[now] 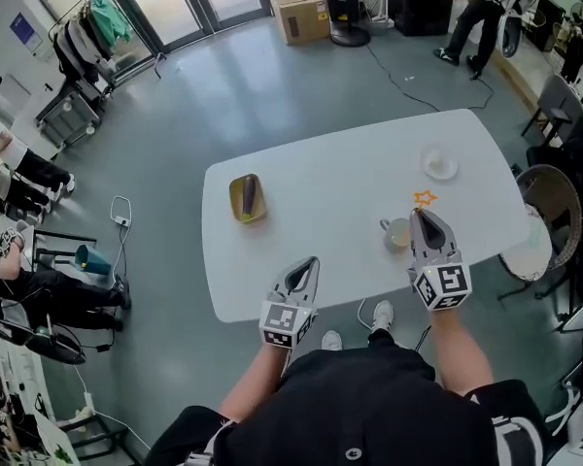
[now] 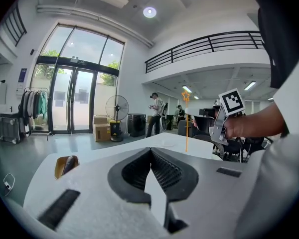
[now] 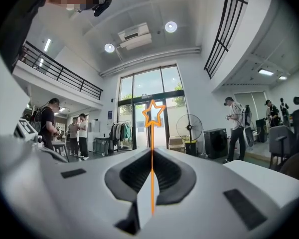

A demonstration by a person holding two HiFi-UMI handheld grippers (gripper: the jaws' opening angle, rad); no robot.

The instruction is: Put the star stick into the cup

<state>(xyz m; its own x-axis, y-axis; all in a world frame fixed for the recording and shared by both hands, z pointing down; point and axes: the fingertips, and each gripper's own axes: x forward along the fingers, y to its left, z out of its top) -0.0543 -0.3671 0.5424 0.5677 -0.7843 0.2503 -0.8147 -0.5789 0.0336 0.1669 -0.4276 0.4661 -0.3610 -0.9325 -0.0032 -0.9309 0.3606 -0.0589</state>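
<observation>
My right gripper [image 1: 423, 217] is shut on the star stick [image 1: 425, 199], a thin orange rod topped by an outlined star. In the right gripper view the star stick [image 3: 152, 148] stands upright between the closed jaws, star uppermost. The greyish cup [image 1: 396, 233] sits on the white table [image 1: 330, 202] just left of that gripper's tip. From the left gripper view the star stick [image 2: 186, 126] is vertical beside the right gripper [image 2: 215, 129]. My left gripper [image 1: 304, 272] hovers at the table's near edge, shut and empty; its jaws [image 2: 150, 153] meet at the tip.
A yellow dish [image 1: 247, 199] holding a dark oblong item lies on the table's left part; the same dish [image 2: 66, 166] shows in the left gripper view. A white saucer [image 1: 440, 164] rests far right. Chairs [image 1: 554, 202] stand right of the table. People stand in the background.
</observation>
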